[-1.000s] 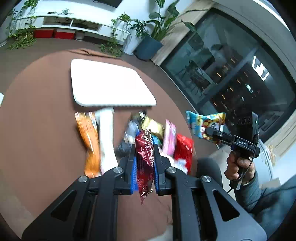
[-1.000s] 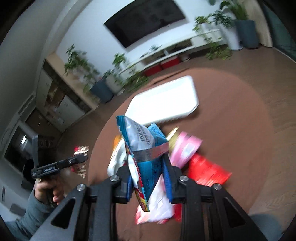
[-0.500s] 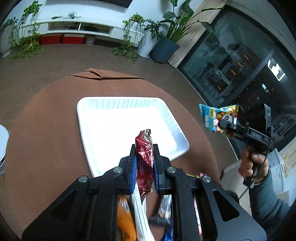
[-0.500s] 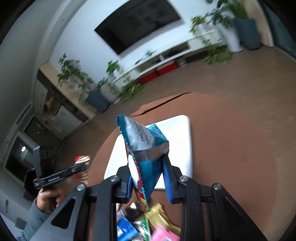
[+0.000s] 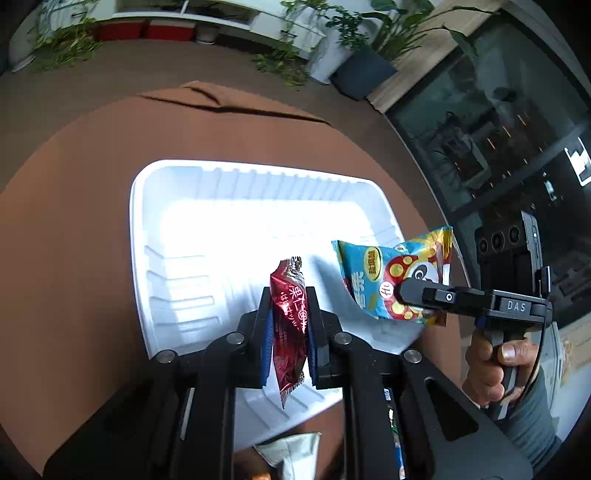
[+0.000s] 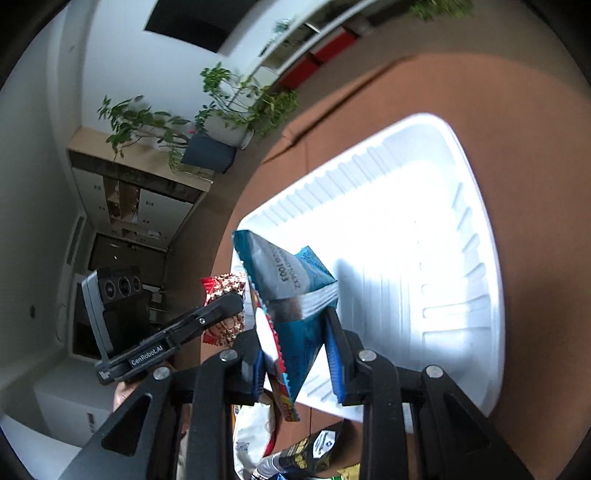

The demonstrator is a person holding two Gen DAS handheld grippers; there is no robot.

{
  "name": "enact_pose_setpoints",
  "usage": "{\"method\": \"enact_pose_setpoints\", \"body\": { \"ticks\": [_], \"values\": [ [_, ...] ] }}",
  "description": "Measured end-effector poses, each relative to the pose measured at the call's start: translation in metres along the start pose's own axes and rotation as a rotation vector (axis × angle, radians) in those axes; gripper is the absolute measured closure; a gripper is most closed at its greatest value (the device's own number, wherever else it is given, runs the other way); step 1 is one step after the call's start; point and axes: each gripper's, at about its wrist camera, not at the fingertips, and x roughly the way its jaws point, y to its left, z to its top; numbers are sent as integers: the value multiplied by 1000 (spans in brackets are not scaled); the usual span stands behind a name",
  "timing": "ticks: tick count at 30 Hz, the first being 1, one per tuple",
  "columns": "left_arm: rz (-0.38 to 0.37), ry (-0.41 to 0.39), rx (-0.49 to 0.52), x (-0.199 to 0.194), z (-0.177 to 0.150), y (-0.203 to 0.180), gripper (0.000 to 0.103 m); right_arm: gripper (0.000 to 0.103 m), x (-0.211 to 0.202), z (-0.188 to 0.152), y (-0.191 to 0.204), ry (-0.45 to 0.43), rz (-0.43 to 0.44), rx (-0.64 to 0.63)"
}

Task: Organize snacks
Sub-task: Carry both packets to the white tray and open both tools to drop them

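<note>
I see a round brown table on a brown floor. Behind it stand potted plants, a white low shelf with red boxes, and dark glass windows.

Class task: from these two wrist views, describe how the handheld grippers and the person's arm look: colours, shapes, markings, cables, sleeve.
Both the left gripper and the right gripper are matte black with silver rivets and blue-padded jaws. Side on, one body reads "DAS", the other "GenRobot.AI". A thin black cable trails by the bare right hand, above a grey-green sleeve.
</note>
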Motion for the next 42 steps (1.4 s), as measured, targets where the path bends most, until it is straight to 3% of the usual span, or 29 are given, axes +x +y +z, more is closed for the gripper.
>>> {"method": "enact_pose_setpoints", "body": {
  "ticks": [7, 12, 22, 30, 32, 33, 34, 36, 38, 40, 41, 42],
  "values": [
    [55, 65, -25, 14, -18, 3, 89, 73, 9, 0, -20, 35, 6, 47],
    [78, 74, -50, 15, -29, 9, 89, 72, 6, 0, -23, 27, 14, 65],
    [110, 55, -50, 8, -44, 10, 88, 67, 6, -1, -17, 27, -57, 38],
    [148, 28, -38, 12, -41, 1, 84, 50, -6, -4, -6, -9, -108, -17],
    [145, 20, -35, 8, -40, -1, 79, 47, -9, -5, -1, -20, -119, -40],
    [150, 13, -33, 5, -41, -2, 71, 45, -12, -5, 1, -28, -128, -53],
    [157, 3, -31, 1, -41, -3, 55, 43, -14, -5, 3, -32, -132, -56],
    [151, -35, -28, -10, -41, -8, 38, 31, -21, -5, 8, -46, -144, -62],
    [150, -79, -8, -28, -42, -17, 33, 25, -32, -6, 16, -71, -159, -68],
    [137, -122, 15, -47, -44, -27, 6, 20, -48, -7, 26, -111, -142, -82],
    [133, -143, 26, -54, -47, -31, 0, 15, -58, -9, 30, -141, -125, -81],
    [123, -178, 47, -65, -51, -37, 0, 10, -71, -11, 31, -179, -102, -70]
  ]
}}
